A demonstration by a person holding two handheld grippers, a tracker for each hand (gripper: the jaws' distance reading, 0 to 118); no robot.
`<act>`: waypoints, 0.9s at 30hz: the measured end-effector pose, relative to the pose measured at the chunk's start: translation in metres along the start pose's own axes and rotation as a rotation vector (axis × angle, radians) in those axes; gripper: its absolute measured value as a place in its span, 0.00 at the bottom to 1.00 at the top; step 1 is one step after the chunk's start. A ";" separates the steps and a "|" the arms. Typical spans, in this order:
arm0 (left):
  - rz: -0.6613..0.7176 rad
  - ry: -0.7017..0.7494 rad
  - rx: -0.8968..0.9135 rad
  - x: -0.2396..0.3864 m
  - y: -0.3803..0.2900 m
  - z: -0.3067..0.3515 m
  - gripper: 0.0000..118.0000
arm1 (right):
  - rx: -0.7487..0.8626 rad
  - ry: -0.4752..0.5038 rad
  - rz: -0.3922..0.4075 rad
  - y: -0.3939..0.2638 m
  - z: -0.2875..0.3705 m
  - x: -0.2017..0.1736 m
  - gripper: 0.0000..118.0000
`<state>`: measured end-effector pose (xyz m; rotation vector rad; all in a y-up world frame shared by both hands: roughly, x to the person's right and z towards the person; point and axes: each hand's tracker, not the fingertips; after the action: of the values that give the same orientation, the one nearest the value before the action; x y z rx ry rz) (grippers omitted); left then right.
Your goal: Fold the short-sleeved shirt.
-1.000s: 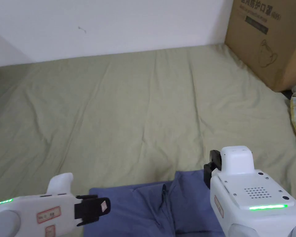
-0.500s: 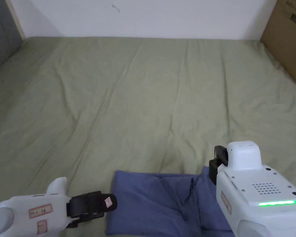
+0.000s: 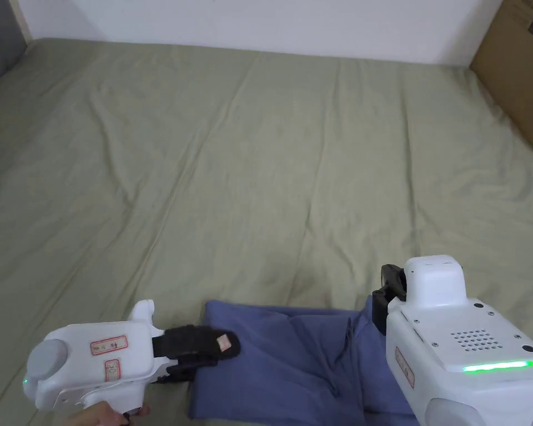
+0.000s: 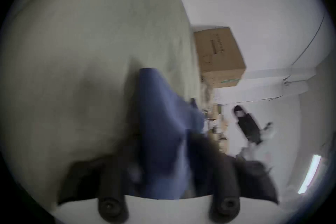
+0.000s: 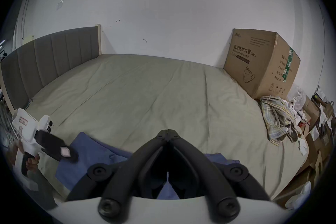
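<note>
The blue short-sleeved shirt [image 3: 293, 360] lies rumpled on the green bed sheet [image 3: 260, 166], at the near edge in the head view. My left gripper [image 3: 221, 358] lies on its side at the shirt's left edge. In the blurred left gripper view its jaws stand apart [image 4: 163, 137] with blue cloth [image 4: 160, 118] running between them. My right gripper [image 3: 383, 294] hovers over the shirt's right part. Its jaws meet at the tips [image 5: 167, 132] with nothing held. The right gripper view also has the shirt [image 5: 87, 155] and the left gripper [image 5: 71, 155] in a hand.
A large cardboard box [image 5: 260, 64] stands on the bed's far right corner against the white wall. A plaid cloth [image 5: 276, 118] lies beside it, with cluttered boxes [image 5: 318, 137] past the bed's right edge. A grey headboard [image 5: 51, 57] bounds the left side.
The head camera has turned left. My left gripper has moved up and right onto the shirt's left edge. The right gripper has stayed about where it was.
</note>
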<state>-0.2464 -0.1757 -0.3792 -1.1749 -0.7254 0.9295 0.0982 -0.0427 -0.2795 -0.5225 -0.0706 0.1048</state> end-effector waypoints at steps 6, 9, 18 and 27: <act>-0.088 0.071 -0.010 0.006 0.000 0.005 0.08 | -0.016 -0.002 -0.016 -0.001 -0.004 0.005 0.00; -0.101 0.081 -0.017 0.007 0.008 0.018 0.07 | -0.016 -0.006 -0.030 0.000 -0.004 0.009 0.00; -0.123 0.242 0.069 0.006 0.021 0.101 0.07 | -0.009 -0.012 -0.062 -0.002 0.000 0.020 0.00; -0.129 0.412 0.134 0.057 0.011 0.116 0.07 | -0.006 -0.001 -0.098 -0.006 0.003 0.026 0.00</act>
<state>-0.3236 -0.0732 -0.3613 -1.1393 -0.3944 0.5920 0.1243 -0.0435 -0.2730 -0.5245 -0.0975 0.0092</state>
